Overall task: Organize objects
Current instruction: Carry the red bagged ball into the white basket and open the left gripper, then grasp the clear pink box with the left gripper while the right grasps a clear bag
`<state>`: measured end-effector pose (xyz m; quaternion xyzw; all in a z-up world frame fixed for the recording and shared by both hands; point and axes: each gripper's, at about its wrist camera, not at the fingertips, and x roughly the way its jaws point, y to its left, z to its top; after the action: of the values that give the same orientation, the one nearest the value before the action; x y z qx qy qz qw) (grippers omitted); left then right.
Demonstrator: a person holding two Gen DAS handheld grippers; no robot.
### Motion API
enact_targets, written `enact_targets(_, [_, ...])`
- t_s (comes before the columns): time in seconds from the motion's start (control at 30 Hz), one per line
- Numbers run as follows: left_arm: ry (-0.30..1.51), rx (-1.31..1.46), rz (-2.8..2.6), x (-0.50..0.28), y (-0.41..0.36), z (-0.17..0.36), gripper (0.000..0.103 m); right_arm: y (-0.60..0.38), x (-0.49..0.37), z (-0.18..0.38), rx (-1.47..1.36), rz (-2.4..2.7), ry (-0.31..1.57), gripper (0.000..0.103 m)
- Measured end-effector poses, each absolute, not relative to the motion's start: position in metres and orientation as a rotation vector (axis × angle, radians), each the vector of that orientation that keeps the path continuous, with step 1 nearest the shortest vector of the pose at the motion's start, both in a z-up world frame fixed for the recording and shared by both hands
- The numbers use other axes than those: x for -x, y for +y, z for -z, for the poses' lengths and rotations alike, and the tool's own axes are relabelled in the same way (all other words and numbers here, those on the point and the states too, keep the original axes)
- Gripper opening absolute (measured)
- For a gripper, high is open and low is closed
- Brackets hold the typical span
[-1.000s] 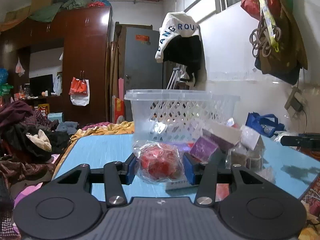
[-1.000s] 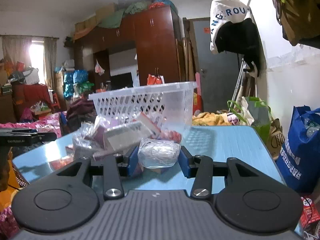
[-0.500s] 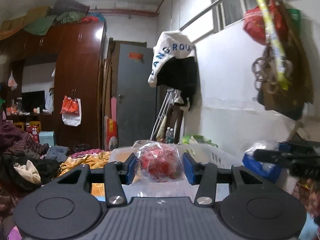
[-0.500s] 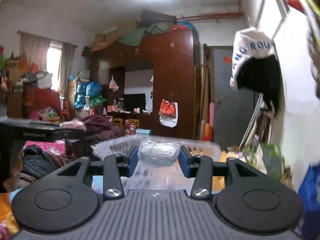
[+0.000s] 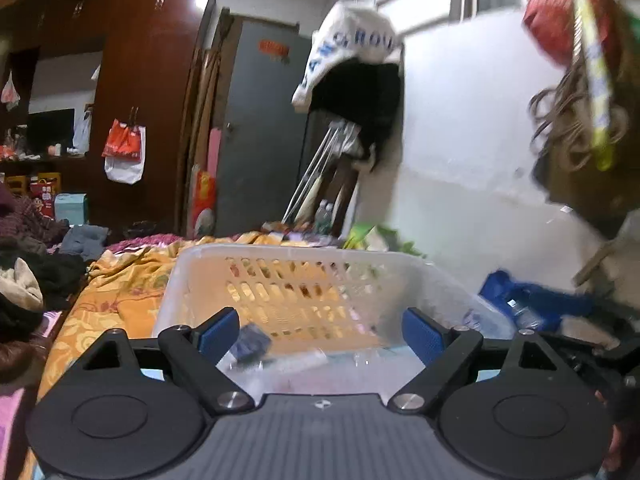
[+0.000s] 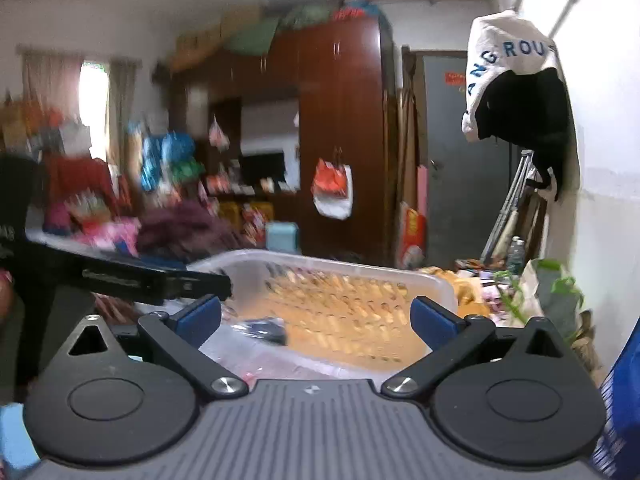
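A clear plastic lattice basket [image 5: 304, 256] sits just ahead of and below both grippers; it also shows in the right wrist view [image 6: 340, 272]. My left gripper [image 5: 320, 334] is open and empty above the basket's near rim. My right gripper [image 6: 316, 316] is open and empty over the basket too. Inside the basket I see a small dark purple packet [image 5: 250, 342] and blurred clear wrappers; a dark item [image 6: 266, 330] shows in the right wrist view. The left gripper's black body [image 6: 120, 276] crosses the right wrist view at the left.
An orange patterned bedspread [image 5: 116, 292] lies behind the basket. A blue bag [image 5: 532, 304] sits at the right by the white wall. A wooden wardrobe [image 6: 340, 140], a grey door [image 5: 260, 128] and piled clothes [image 5: 28, 264] fill the background.
Both grippers opened over the basket. The red wrapped item left my left gripper and the clear wrapped item left my right gripper. Both views tilted down toward the basket.
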<state>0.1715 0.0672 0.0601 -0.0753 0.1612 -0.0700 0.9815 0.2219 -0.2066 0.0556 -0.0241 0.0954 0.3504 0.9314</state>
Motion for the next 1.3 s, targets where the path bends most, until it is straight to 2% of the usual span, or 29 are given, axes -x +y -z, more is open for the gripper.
enact_targets(0.17, [0.326, 0.097, 0.179, -0.106, 0.056, -0.032, 0.091, -0.244, -0.178, -0.019, -0.026, -0.685, 0.242, 0.103])
enact_targets(0.27, [0.332, 0.078, 0.221, -0.092, 0.045, -0.023, 0.091, -0.256, -0.167, 0.003, -0.044, -0.709, 0.265, 0.103])
enact_targets(0.5, [0.389, 0.0, 0.289, -0.11, 0.009, -0.017, 0.091, -0.237, -0.184, 0.001, -0.004, -0.773, 0.311, 0.103])
enact_targets(0.7, [0.463, 0.048, 0.297, -0.136, 0.015, -0.005, 0.091, -0.213, -0.183, 0.007, 0.081, -0.801, 0.349, 0.102])
enact_targets(0.73, [0.477, 0.059, 0.299, -0.139, 0.016, -0.004, 0.091, -0.208, -0.185, 0.009, 0.106, -0.8, 0.376, 0.101])
enact_targets(0.83, [0.484, 0.079, 0.313, -0.143, 0.016, -0.001, 0.091, -0.208, -0.183, 0.012, 0.119, -0.797, 0.378, 0.085])
enact_targets(0.87, [0.486, 0.078, 0.311, -0.145, 0.014, 0.0, 0.091, -0.209, -0.182, 0.012, 0.119, -0.803, 0.378, 0.075])
enact_targets(1.0, [0.494, 0.086, 0.315, -0.151, 0.01, -0.001, 0.087, -0.214, -0.176, 0.014, 0.091, -0.806, 0.344, 0.072])
enact_targets(1.03, [0.495, 0.087, 0.319, -0.151, 0.01, 0.0, 0.077, -0.216, -0.175, 0.014, 0.086, -0.803, 0.333, 0.071])
enact_targets(1.07, [0.492, 0.095, 0.329, -0.151, 0.011, 0.0, 0.071, -0.217, -0.173, 0.014, 0.081, -0.8, 0.319, 0.062])
enact_targets(1.17, [0.481, 0.112, 0.332, -0.148, 0.013, 0.0, 0.07, -0.221, -0.172, 0.015, 0.059, -0.793, 0.293, 0.055])
enact_targets(1.3, [0.447, 0.13, 0.325, -0.14, 0.018, -0.002, 0.07, -0.219, -0.172, 0.014, 0.06, -0.795, 0.297, 0.051])
